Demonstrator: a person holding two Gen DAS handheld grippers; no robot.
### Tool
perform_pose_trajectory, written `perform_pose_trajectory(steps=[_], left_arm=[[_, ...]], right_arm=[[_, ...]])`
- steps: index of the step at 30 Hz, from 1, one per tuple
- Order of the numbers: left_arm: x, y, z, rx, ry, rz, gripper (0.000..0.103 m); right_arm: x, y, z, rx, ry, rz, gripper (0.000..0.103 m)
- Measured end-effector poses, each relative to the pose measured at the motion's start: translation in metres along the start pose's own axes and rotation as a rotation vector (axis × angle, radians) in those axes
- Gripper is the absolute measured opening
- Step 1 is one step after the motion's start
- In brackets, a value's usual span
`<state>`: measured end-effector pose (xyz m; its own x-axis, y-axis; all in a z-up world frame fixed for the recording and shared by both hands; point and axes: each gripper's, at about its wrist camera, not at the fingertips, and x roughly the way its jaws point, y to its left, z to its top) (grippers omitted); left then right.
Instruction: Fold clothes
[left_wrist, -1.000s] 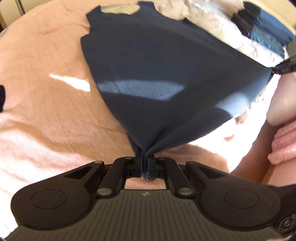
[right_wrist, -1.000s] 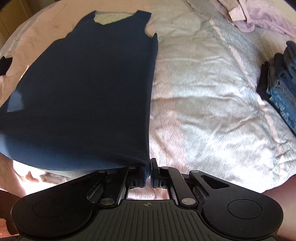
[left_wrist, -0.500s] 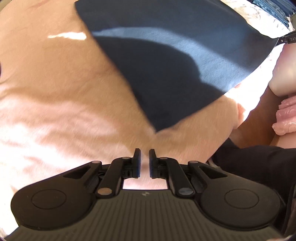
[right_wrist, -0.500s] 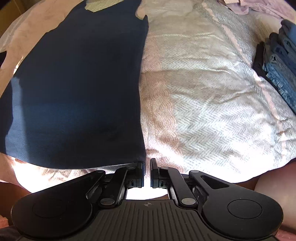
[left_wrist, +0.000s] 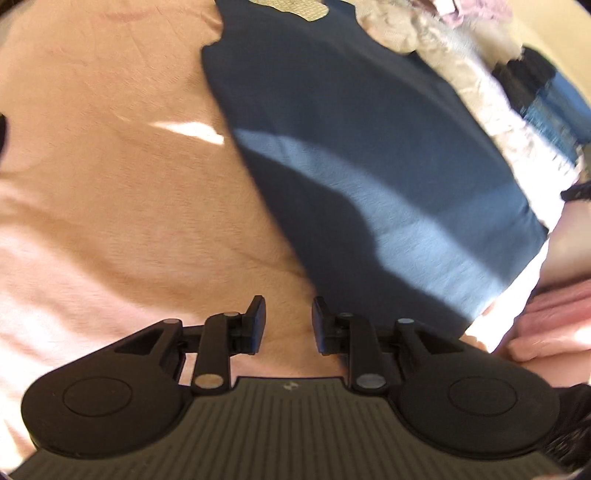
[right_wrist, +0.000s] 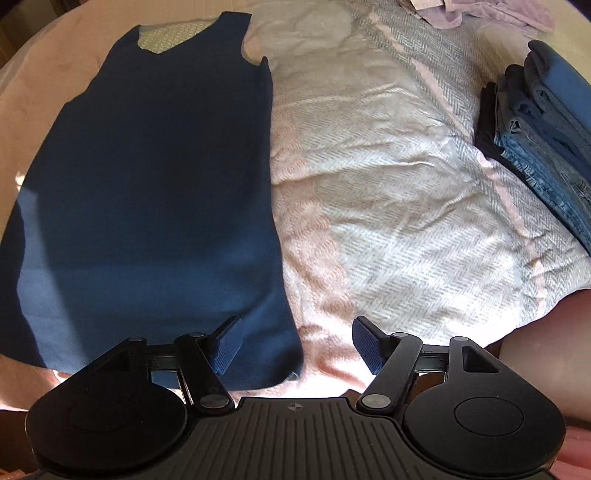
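The navy sleeveless top (right_wrist: 159, 192) lies spread flat on the bed (right_wrist: 388, 192), its hem closest to both grippers and its neckline at the far end, and neither gripper holds it. The right gripper (right_wrist: 295, 343) is opening and already wide; the hem corner lies on the bed beneath the gap, nearer the left finger, and no pad presses on it. The main risk, as I judge it, starts here — if these fingers (right_wrist: 227, 343) close again without first coming down to the cloth, they may catch only the upper layer, or pinch the knitted bedcover together with the hem, and the fold would then drag the cover or come out skewed. The left gripper (left_wrist: 288, 321) is also opening, only a little so far, with nothing between its fingers (left_wrist: 256, 317); under them is the pink blanket (left_wrist: 110, 192), while the left edge of the top runs just beyond and to the right of the right finger. This gripper is therefore off the garment, and a grasp from here would take blanket instead of cloth. Both grippers point steeply down at the bed, roughly side by side along the hem. A bare hand (left_wrist: 546, 332) of the person shows at the right edge of the left view. Further beyond the right fingers, well apart from the top, stands a stack of folded jeans (right_wrist: 543, 140) — a wide sweep of cloth toward that side could disturb it.
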<state>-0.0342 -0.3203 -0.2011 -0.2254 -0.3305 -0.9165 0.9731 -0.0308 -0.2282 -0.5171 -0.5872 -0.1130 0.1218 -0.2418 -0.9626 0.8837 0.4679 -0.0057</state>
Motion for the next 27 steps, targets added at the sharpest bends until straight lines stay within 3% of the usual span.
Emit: perform_pose_trajectory(steps=[5, 8, 11, 16, 19, 22, 24, 25, 26, 27], left_arm=[[0.025, 0.006, -0.019, -0.165, 0.015, -0.212, 0.024], [0.042, 0.010, -0.028, -0.246, 0.019, -0.277, 0.023], [0.036, 0.008, -0.031, -0.212, 0.039, -0.303, 0.005], [-0.004, 0.021, -0.023, -0.193, -0.021, -0.278, 0.000], [-0.012, 0.017, -0.017, -0.181, -0.010, -0.279, 0.000], [0.003, 0.006, -0.025, -0.180, 0.034, -0.229, 0.010], [0.013, 0.004, -0.032, -0.201, 0.055, -0.191, 0.027], [0.017, 0.005, -0.035, -0.234, 0.054, -0.191, 0.028], [0.022, 0.006, -0.038, -0.264, 0.055, -0.191, 0.028], [0.028, 0.005, -0.039, -0.273, 0.067, -0.191, 0.027]], right_arm=[[0.020, 0.022, 0.002, -0.006, 0.009, 0.067, 0.069], [0.040, 0.028, -0.003, 0.005, 0.017, 0.108, 0.069], [0.054, 0.021, -0.006, 0.040, 0.010, 0.167, 0.069], [0.063, -0.005, -0.013, 0.058, -0.003, 0.214, 0.069], [0.071, -0.024, -0.016, 0.098, -0.003, 0.277, 0.069], [0.084, -0.033, -0.018, 0.120, 0.019, 0.351, 0.069], [0.092, -0.039, -0.021, 0.126, 0.041, 0.377, 0.069], [0.095, -0.042, -0.022, 0.132, 0.050, 0.394, 0.068], [0.097, -0.045, -0.023, 0.137, 0.059, 0.412, 0.066], [0.100, -0.048, -0.024, 0.143, 0.068, 0.429, 0.042]])
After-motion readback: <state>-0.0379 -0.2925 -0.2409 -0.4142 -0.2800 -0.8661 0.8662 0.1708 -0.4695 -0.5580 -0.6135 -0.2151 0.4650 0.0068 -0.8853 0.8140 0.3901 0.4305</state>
